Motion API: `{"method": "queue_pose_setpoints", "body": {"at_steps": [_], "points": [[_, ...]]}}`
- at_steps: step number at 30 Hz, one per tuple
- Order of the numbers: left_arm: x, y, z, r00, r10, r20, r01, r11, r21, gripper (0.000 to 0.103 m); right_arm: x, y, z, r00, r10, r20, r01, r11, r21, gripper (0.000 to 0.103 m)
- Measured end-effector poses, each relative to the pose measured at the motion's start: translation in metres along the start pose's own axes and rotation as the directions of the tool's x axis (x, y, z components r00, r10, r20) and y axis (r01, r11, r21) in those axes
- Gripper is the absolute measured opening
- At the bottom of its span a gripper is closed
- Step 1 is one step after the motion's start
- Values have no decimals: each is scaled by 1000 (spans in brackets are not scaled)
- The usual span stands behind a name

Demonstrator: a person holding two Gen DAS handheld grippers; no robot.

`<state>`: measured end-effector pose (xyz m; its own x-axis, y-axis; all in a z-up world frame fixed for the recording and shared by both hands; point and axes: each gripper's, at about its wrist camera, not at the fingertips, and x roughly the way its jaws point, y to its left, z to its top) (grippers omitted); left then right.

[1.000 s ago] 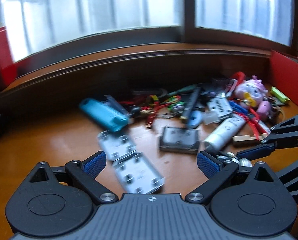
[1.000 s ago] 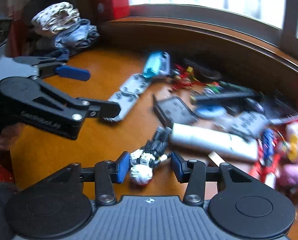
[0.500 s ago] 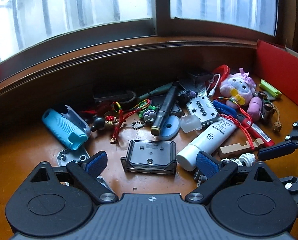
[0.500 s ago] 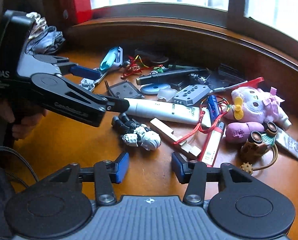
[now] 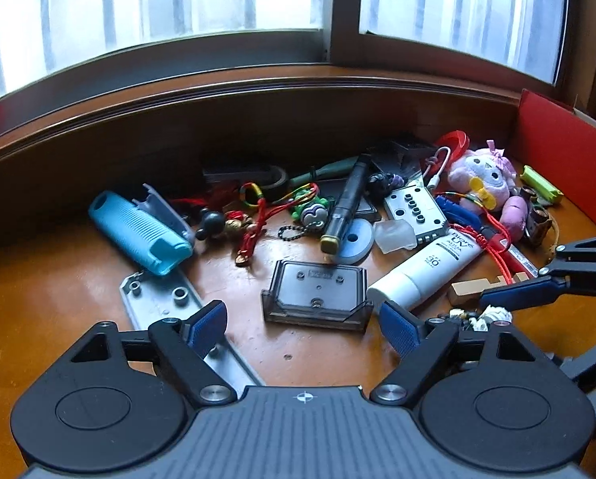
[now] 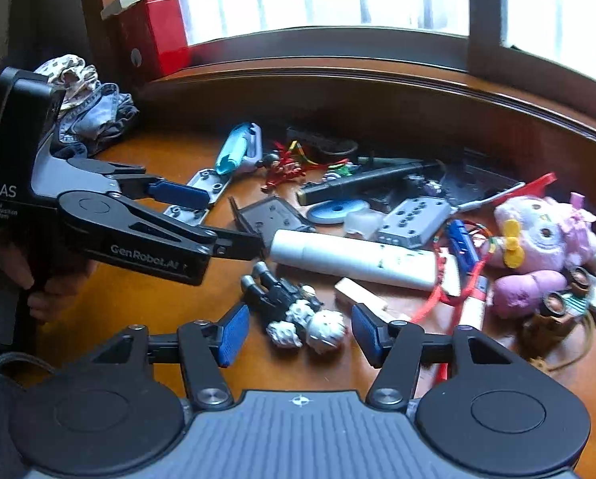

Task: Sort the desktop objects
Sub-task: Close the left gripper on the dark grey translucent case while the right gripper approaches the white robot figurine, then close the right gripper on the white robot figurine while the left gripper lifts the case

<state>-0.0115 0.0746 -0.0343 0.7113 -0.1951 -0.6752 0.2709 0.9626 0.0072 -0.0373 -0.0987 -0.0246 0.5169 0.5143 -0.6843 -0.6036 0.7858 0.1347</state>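
The right gripper [image 6: 296, 333] is hovering with its jaws spread wide, the black-and-white toy figure [image 6: 298, 311] lying on the desk between its blue pads [image 6: 234, 333] without touching either. The left gripper [image 5: 304, 327] is also standing spread and holding nothing, its pads flanking the dark plastic tray [image 5: 318, 293] that is sitting just ahead of them. A white tube [image 6: 352, 257] is lying just beyond the figure, with a wooden block [image 6: 362, 295] beside its head. The rest of the clutter is crowding toward the raised wooden back edge [image 5: 258, 119] of the desk [image 5: 50, 303], and a red box [image 5: 565, 155] is closing off the right side. Bare wood is lying open to the left, in front of the blue ribbed case [image 5: 138, 231].
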Motion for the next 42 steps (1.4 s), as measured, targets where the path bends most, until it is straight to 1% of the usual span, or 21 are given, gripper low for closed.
{"method": "queue_pose_setpoints", "body": {"at_steps": [2,5,7,8,9,10,13,14,19,21,22,23,24,25,26,32,39,42], "points": [[4,-4,1,1000,19,-4,-19,1000,18,84,3,0,1,1000,9,1,-9,1000,2,60],[8,-3,0,1000,19,-5,-19,1000,22,81,7,0,0,1000,7,6,-7,1000,11,58],[8,0,0,1000,21,-4,-21,1000,6,70,7,0,0,1000,-2,7,2,1000,2,53],[7,2,0,1000,23,-3,-23,1000,-5,67,6,0,-1,1000,-6,6,6,1000,-3,51],[6,4,0,1000,27,-3,-27,1000,-11,61,5,-2,-2,1000,-10,5,10,1000,-7,51],[6,7,0,1000,31,-5,-31,999,-14,58,3,-4,-3,1000,-16,3,16,1000,-8,51],[5,11,1,1000,27,-12,-27,999,-17,58,-4,-12,-8,999,-40,0,40,999,1,51],[5,11,1,1000,27,-11,-27,1000,-11,59,-7,-16,-10,999,-52,0,52,999,10,51],[11,8,5,1000,18,-10,-18,1000,22,72,-15,-27,-16,995,-101,-7,101,993,55,53],[14,7,7,1000,13,-7,-13,999,38,76,-16,-25,-17,995,-103,-11,103,992,68,57],[16,7,7,1000,8,-5,-7,999,44,76,-16,-24,-17,995,-96,-9,96,992,77,62],[17,7,8,1000,-1,-5,2,999,48,76,-16,-23,-16,996,-87,-8,88,992,86,65],[18,7,9,1000,-10,-6,10,999,51,75,-16,-22,-16,997,-80,-5,80,993,89,66],[19,7,10,1000,-17,-5,17,999,51,68,-15,-22,-16,997,-76,-3,76,993,91,68],[19,7,10,1000,-26,-3,26,998,48,64,-14,-21,-16,997,-76,-3,76,993,95,68],[11,5,7,1000,-14,4,14,999,42,63,-9,-24,-15,997,-79,2,78,990,116,73],[-15,17,-2,1000,2,22,0,998,-56,63,-7,-23,-14,997,-74,8,73,991,108,74],[-24,20,-4,999,9,36,-6,997,-78,63,-6,-21,-15,997,-76,12,75,992,101,75]]}}
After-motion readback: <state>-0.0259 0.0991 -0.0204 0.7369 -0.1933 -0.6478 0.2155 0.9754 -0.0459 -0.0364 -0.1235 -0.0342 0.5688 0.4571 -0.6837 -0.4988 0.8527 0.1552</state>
